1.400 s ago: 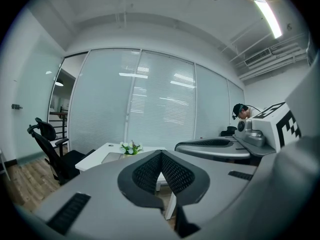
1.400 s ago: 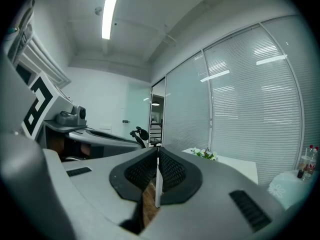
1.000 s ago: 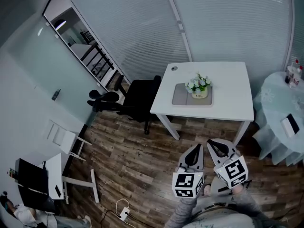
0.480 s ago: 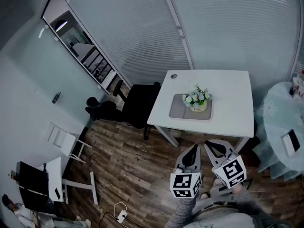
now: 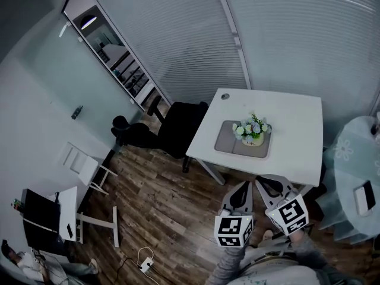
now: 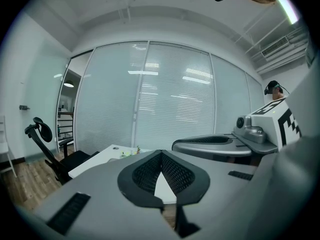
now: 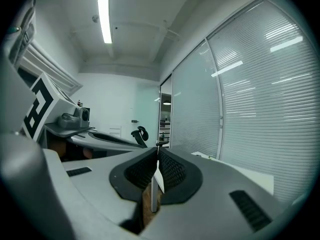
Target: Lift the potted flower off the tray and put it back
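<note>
A potted flower (image 5: 253,130) with white and bluish blooms in a pale pot stands on the right part of a grey tray (image 5: 228,141) on the white table (image 5: 291,114). Both grippers are held side by side over the wood floor, short of the table's near edge. My left gripper (image 5: 244,186) is shut and empty. Beside it, my right gripper (image 5: 265,181) is shut and empty too. In the left gripper view the closed jaws (image 6: 161,155) point toward the table (image 6: 102,158), with the flower (image 6: 132,152) small and far. The right gripper view shows closed jaws (image 7: 157,151).
A black office chair (image 5: 173,128) stands at the table's left side. A round table with a pale cloth (image 5: 356,159) is at the right, a flat device (image 5: 363,197) on it. White folding furniture (image 5: 83,166) and a floor cable (image 5: 142,260) lie at the left. Blinds cover the glass wall behind.
The table with the tray and flower has shifted lower and to the right in the head view and looks a little nearer. Both grippers keep their place in the picture, still shut.
</note>
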Demonstrator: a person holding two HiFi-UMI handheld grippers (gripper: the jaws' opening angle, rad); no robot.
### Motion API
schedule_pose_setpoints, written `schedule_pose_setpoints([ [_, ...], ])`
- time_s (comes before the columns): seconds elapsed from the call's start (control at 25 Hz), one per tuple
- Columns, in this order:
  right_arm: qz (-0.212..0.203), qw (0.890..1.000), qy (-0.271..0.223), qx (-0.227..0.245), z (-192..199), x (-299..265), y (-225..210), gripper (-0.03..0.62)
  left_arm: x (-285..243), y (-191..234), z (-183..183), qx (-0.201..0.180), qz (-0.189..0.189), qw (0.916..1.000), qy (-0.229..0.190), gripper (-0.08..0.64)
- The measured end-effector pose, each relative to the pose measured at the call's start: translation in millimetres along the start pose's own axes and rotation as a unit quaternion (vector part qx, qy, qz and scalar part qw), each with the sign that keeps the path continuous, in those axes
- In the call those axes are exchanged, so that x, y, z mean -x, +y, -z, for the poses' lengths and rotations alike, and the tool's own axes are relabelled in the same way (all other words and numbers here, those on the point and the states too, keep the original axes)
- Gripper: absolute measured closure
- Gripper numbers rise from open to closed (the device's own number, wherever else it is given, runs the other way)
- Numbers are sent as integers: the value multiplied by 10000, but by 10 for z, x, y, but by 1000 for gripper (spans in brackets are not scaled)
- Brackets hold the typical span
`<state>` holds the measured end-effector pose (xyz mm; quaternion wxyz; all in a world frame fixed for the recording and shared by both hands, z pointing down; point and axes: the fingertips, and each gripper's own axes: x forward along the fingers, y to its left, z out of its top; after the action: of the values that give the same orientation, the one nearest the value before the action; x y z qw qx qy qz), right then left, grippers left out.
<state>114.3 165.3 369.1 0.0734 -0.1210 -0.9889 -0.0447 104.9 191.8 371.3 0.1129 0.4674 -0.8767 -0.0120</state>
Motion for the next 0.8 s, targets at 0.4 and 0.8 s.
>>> schedule_pose_setpoints([
  [0.4, -180, 9998, 42, -22, 22, -155, -115, 569, -178, 82, -42, 39, -124, 9999, 51, 549],
  [0.8, 87, 10000, 18, -2, -26, -463, -244, 569, -383, 366, -72, 79, 126, 9998, 93, 549],
])
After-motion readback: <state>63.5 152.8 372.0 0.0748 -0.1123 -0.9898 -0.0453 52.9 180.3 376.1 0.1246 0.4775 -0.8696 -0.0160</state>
